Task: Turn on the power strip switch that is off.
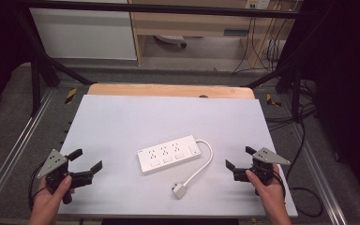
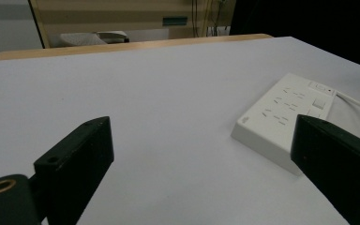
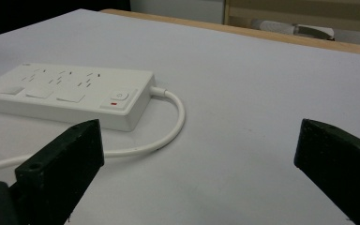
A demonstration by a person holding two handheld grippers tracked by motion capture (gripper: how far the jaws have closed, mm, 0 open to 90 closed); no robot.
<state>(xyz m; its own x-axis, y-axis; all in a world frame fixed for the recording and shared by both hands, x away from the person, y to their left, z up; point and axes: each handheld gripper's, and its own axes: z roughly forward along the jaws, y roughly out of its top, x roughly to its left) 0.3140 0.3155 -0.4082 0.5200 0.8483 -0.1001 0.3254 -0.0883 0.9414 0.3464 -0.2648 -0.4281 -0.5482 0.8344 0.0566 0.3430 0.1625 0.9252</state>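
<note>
I hold both jaws wide and empty. The white plastic power strip (image 1: 169,153) lies on the pale tabletop (image 1: 122,117) between my left hand-held gripper (image 1: 85,165) and right hand-held gripper (image 1: 238,163), long axis running from one toward the other, roughly equally near.

Left hand (image 1: 51,194) holds the left gripper (image 1: 88,161), jaws spread wide. Right hand (image 1: 268,187) holds the right gripper (image 1: 239,157), jaws likewise parted and empty.
</note>
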